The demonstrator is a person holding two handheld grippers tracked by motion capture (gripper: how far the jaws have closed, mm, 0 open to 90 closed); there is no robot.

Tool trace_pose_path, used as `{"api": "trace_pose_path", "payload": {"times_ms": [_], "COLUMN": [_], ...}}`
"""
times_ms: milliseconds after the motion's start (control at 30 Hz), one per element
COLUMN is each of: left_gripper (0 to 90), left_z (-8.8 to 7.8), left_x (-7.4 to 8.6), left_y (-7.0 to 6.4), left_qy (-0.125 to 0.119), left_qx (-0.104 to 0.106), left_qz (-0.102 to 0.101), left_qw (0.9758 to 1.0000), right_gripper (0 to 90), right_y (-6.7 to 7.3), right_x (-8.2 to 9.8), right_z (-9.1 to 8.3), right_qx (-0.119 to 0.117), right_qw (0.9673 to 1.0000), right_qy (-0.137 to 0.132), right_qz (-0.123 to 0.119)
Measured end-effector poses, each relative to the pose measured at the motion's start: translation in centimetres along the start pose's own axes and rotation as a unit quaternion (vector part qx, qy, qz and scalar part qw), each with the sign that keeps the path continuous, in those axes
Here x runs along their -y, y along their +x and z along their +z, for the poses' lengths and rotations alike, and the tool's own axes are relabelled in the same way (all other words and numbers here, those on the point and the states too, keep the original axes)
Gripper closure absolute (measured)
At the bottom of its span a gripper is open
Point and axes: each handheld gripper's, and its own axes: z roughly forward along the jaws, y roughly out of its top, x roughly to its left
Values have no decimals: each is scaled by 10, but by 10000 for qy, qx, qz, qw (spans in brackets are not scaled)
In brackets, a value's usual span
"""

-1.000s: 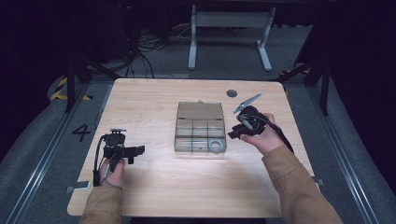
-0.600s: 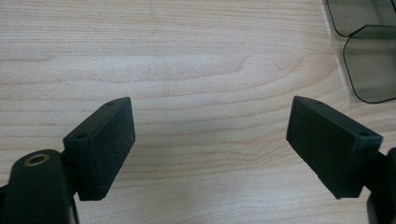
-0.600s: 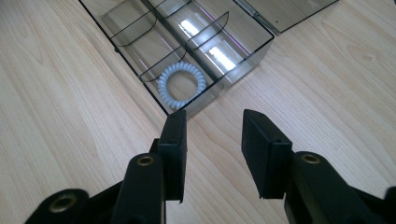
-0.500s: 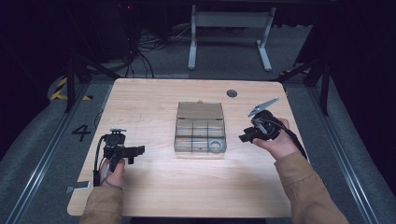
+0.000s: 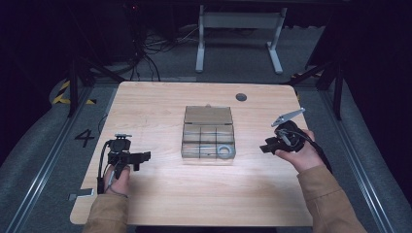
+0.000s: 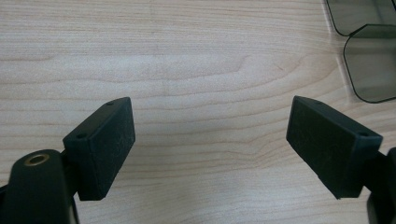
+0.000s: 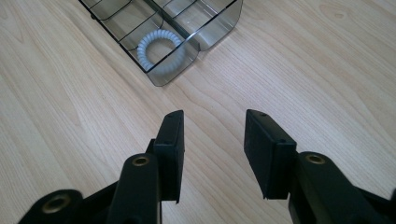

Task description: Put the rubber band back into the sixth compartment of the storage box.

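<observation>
A smoky clear organiser box [image 5: 208, 133] with several compartments lies at the table's middle. A white coiled ring [image 5: 224, 151] rests in its near right compartment. My right gripper [image 5: 266, 147] hovers right of the box, jaws pointing at it. In the right gripper view the jaws [image 7: 215, 135] have just been opening over bare wood with nothing between them; the ring [image 7: 160, 48] and box [image 7: 215, 28] lie ahead. My left gripper [image 5: 142, 158] sits at the near left, apart from the box. Its jaws [image 6: 210, 135] stand wide open over wood, and a box corner [image 6: 369, 70] shows at the upper right.
The wooden table [image 5: 160, 107] has a dark round grommet [image 5: 241, 97] near its far edge. A white desk frame [image 5: 238, 29] and cables stand on the floor beyond. A cable trails from each gripper.
My right hand has drawn back to the right, away from the box, and its jaws stand wider. The left hand has stayed put.
</observation>
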Motion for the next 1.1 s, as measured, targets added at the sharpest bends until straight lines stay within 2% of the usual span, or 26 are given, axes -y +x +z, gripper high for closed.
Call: {"api": "trace_pose_path", "payload": {"times_ms": [133,300,433,767,1100], "left_gripper": [161,161,161,161,161], "left_z": [0,0,0,0,0], "left_x": [0,0,0,0,0], "left_y": [0,0,0,-1,0], "left_qy": [-1,-1,-5,-3,1], "left_qx": [-2,-7,-9,-6,-7], "left_qz": [-1,0,-1,6,4], "left_qw": [10000,10000,10000,10000,10000], "right_gripper": [580,568,557,541,529], "right_y": [-2,-3,-4,-7,-9], "right_x": [10,19,28,54,68], "right_z": [-1,2,5,22,35], "right_qx": [15,70,86,211,273], "right_qw": [9999,9999,9997,9988,9982], "right_qy": [-137,-95,-176,-280,-343], "right_qz": [37,68,141,328,407]}}
